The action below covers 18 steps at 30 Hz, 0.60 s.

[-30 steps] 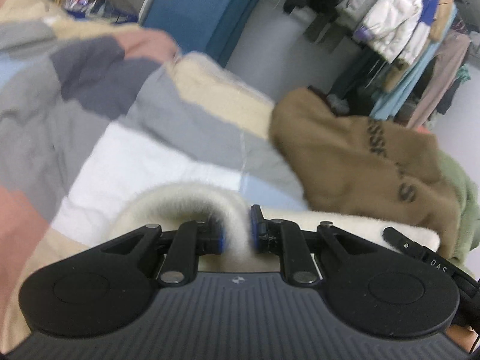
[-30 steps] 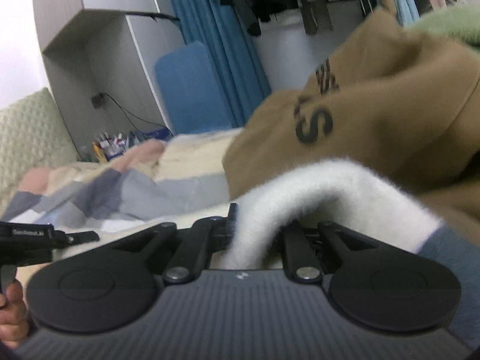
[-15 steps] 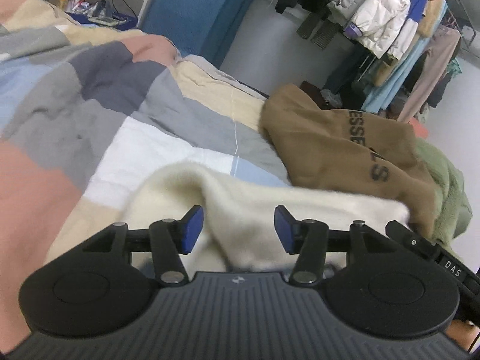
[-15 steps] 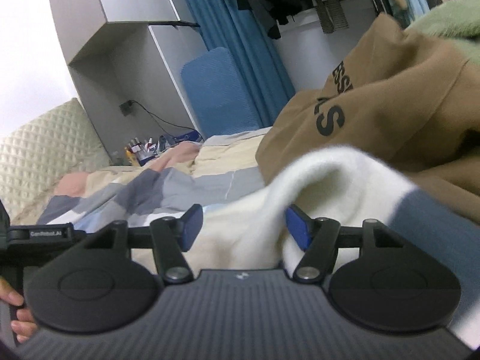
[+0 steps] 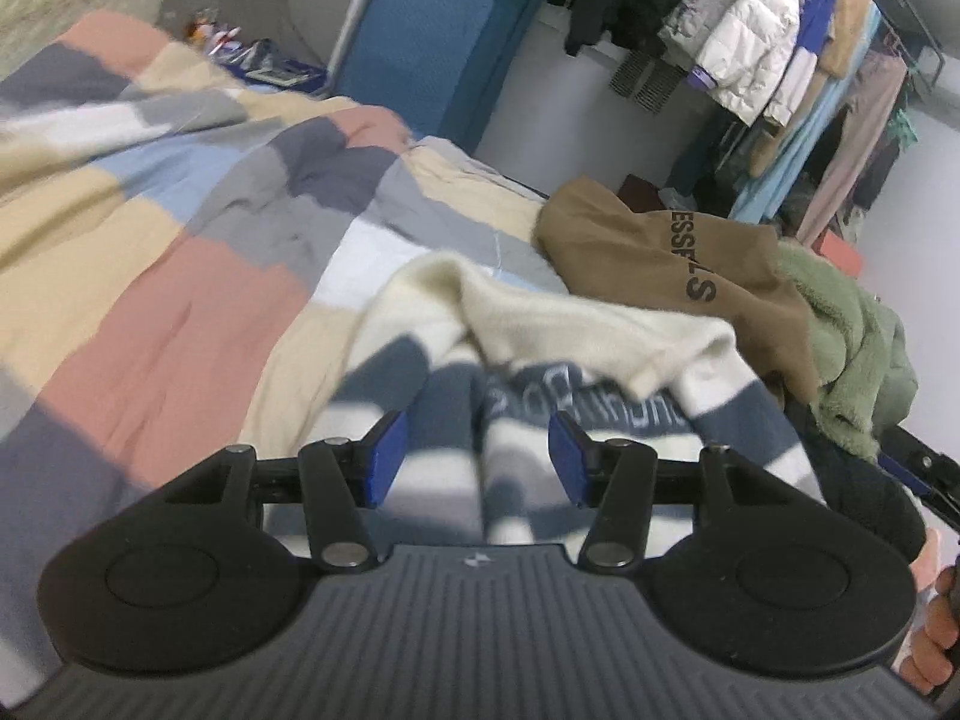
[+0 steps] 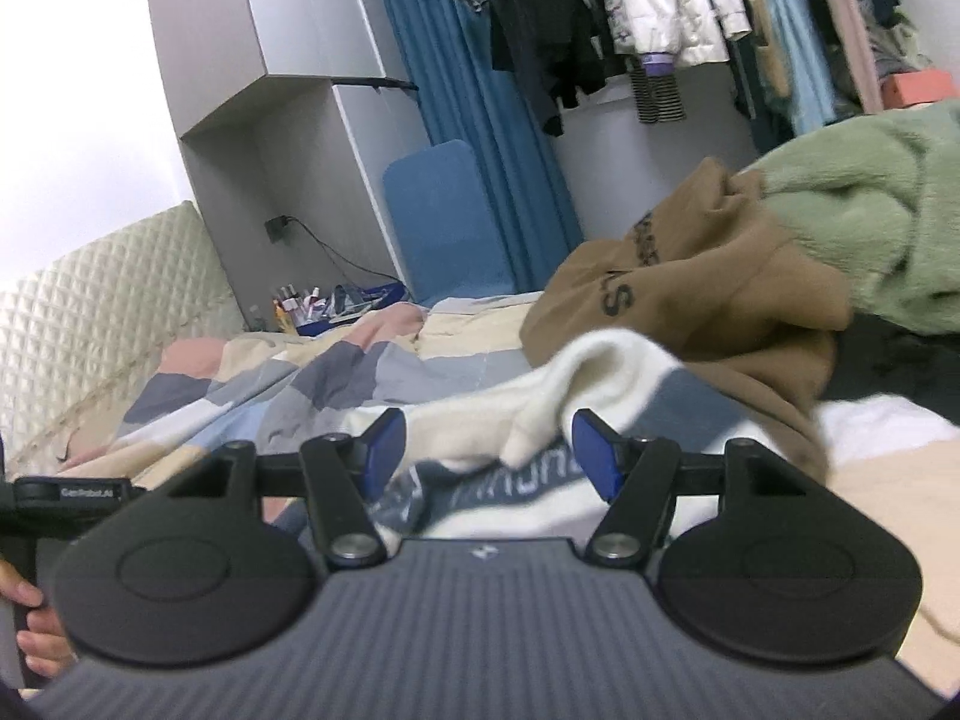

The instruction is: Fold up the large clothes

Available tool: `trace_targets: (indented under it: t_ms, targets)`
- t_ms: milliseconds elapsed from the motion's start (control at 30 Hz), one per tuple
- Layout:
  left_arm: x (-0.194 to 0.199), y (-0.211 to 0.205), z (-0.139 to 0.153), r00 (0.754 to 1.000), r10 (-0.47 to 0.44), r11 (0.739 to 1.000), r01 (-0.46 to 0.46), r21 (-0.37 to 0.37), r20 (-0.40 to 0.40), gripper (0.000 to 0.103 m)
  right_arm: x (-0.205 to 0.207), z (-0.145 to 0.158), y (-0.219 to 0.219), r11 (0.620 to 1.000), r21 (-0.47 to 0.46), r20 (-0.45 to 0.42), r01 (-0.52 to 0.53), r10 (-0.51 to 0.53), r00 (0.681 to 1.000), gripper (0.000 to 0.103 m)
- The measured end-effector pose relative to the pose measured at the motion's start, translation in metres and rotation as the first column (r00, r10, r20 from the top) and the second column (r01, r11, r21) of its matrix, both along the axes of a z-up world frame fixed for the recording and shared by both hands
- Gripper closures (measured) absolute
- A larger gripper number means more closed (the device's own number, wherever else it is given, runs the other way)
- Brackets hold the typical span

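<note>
On the patchwork bedspread (image 5: 180, 276), seen from the left wrist, lies the striped sweater (image 5: 540, 372), cream and dark blue, with a cream part doubled back over its lettered front. The left gripper (image 5: 475, 457) hangs just above the near stripes with its blue pads (image 5: 384, 459) spread wide and nothing between them. A brown hoodie (image 5: 678, 264) lies just beyond the sweater and a green fleece (image 5: 852, 354) sits to its right; a clothes rack (image 5: 780, 48) stands against the far wall.

From the right wrist, the same sweater (image 6: 600, 396) shows with its cream flap humped up and crumpled between the fingers' line of sight. The right gripper (image 6: 487, 455) is likewise spread apart, holding nothing, poised over the lettered band. The brown hoodie (image 6: 708, 294) touches or overlaps the sweater's far edge; I cannot tell which.

My reading: a first fold sits laid over and both tools are free, so the step in hand is choosing fresh grips. The next move calls for pinching the two near corners or a side edge, evenly, and carrying it across without dragging the loose flap or catching the hoodie.
</note>
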<state>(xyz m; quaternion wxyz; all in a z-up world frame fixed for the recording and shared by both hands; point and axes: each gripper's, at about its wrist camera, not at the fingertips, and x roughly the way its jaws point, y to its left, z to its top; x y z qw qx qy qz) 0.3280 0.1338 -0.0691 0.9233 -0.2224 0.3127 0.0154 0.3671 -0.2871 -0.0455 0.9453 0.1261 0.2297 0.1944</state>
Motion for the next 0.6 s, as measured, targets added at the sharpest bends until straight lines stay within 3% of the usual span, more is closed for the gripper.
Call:
trace_targets:
  t_ms: [167,333,500,600]
  targets:
    - [-0.052,0.01,-0.02,0.998,0.053,0.997,-0.055,-0.062,-0.027,0.045,-0.039,-0.001,-0.035,0.997,-0.007,-0.058,0.073,-0.074,0.996,0.038]
    - [-0.071,0.021,-0.051,0.991,0.103,0.984,-0.114,-0.139,-0.081,0.044,-0.053,-0.026,-0.074,0.984,-0.043,-0.136,0.171,-0.175,0.975,0.038]
    - [-0.061,0.025,-0.074,0.982,0.123,0.98,-0.143,-0.137,-0.14,0.044,-0.043,-0.063,-0.113,0.956,-0.074,-0.28,0.284,-0.293,0.914,0.038]
    - [-0.055,0.029,-0.085,0.979,0.132,0.974,-0.158,-0.164,-0.155,0.04,-0.03,-0.084,-0.13,0.948,-0.033,-0.384,0.318,-0.306,0.871,0.038]
